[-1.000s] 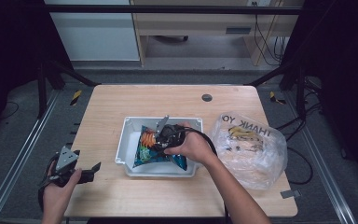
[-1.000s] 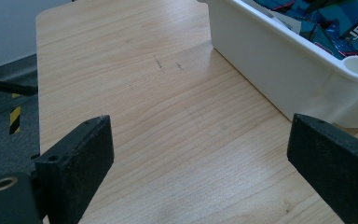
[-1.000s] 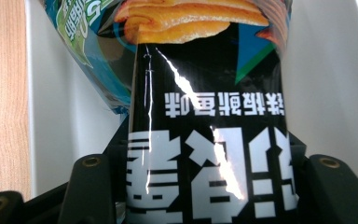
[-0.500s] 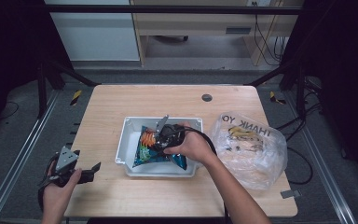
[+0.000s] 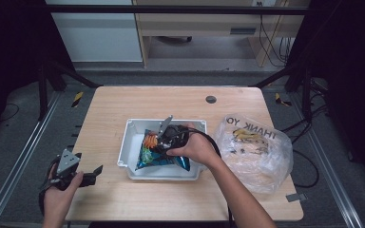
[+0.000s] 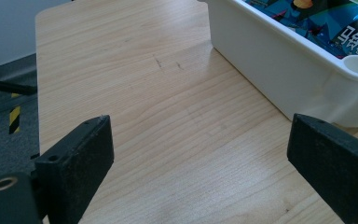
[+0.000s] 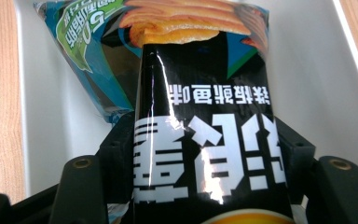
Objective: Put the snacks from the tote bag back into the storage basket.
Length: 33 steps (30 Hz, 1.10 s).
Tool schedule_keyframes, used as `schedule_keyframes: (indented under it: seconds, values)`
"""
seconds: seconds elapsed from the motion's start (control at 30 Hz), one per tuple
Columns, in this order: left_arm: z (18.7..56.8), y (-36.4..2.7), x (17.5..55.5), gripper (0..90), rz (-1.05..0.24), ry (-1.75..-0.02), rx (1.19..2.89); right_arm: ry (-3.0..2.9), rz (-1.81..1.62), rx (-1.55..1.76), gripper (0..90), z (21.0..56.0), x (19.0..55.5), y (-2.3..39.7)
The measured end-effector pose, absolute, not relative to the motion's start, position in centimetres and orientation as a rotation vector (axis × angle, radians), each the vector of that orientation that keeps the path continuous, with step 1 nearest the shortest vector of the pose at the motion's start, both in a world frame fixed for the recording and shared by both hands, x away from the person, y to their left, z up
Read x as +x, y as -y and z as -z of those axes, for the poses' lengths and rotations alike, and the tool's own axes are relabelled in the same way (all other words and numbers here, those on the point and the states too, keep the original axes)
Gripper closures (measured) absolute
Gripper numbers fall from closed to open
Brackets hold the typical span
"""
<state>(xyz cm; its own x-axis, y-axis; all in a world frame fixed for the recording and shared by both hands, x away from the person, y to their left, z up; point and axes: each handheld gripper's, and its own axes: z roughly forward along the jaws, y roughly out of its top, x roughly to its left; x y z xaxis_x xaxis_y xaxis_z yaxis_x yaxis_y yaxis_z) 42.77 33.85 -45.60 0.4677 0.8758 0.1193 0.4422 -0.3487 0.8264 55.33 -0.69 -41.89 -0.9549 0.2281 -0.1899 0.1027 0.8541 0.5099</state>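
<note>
Right gripper sits at centre of the high view, over the white tub in the middle of the bench. In the right gripper view the chip bag, black w/ white characters and orange chips printed at top, stands between the jaws, lower centre of frame. Jaws have just been opening; they flank the bag close on both sides, but can't tell whether the pads are pressing on it. Bag lies inside the tub, over a 2nd, blue-green part of packaging at upper left of that view. In the high view the bag shows in the tub's centre, partly under the right hand.

Left gripper is at lower left of the high view, at the bench's near-left edge, well apart from the tub. Left gripper view: jaws spread wide, nothing between them but bare wood; tub wall at upper right.

Clear plastic bag w/ "THANK YOU" print lies right of the tub, near it.
</note>
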Motion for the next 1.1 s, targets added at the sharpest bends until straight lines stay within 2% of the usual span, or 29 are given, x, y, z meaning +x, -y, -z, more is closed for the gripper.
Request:
schedule_keyframes:
  seconds: [0.5, 1.1]
  values:
    - [45.6, -33.8, 42.8, 6.7, -0.735, -1.095, 1.968, -2.761, -0.794, 0.287, 32.6, 41.2, 55.2, 1.1]
    - [45.6, -33.8, 42.8, 6.7, -0.732, -1.095, 1.969, -2.749, -0.834, 0.387, 18.0, 40.0, 55.1, 2.2]
